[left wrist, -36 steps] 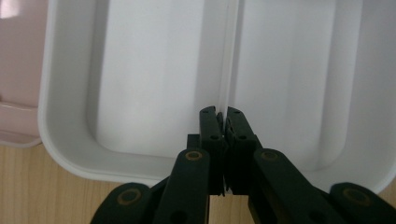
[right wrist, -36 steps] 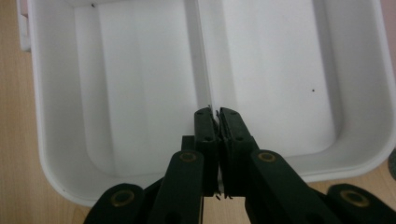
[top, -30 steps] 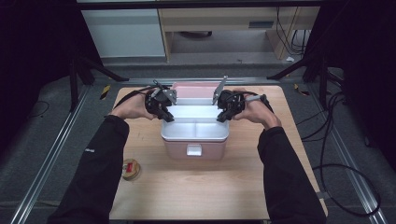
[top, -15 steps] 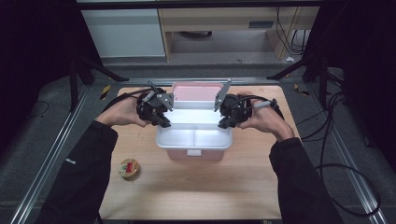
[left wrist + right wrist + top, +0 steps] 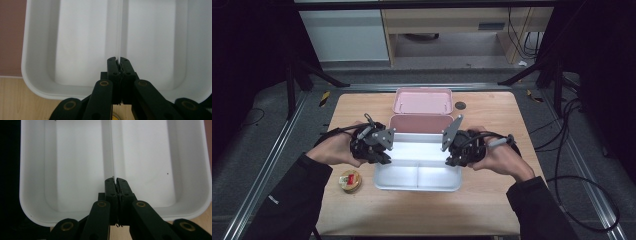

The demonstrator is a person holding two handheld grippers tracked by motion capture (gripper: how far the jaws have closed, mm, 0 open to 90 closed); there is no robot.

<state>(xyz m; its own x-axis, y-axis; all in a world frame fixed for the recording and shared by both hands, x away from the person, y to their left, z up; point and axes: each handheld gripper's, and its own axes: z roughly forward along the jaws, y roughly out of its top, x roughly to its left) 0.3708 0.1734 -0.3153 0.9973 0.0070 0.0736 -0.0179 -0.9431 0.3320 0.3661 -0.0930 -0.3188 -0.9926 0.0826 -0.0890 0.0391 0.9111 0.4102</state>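
A white tray [image 5: 417, 176] with two compartments hangs just above the table [image 5: 492, 210], in front of an open pink box [image 5: 421, 123]. My left gripper [image 5: 388, 152] is shut on the tray's left rim, and my right gripper [image 5: 451, 156] is shut on its right rim. In the left gripper view the jaws [image 5: 118, 60] pinch the thin rim of the tray [image 5: 85, 50] where the divider meets it. The right gripper view shows the same: jaws [image 5: 115, 181] closed on the tray [image 5: 75, 170] at the divider. Both compartments are empty.
The pink box's lid [image 5: 422, 101] lies flat behind the box, near the table's far edge. A small round yellow and red object [image 5: 350, 180] sits at the front left, beside the tray. A dark round spot [image 5: 460, 105] marks the table right of the lid.
Both hands have carried the white tray toward the person and off the pink box, whose inside now shows behind it. Both grippers stayed closed on the rims.
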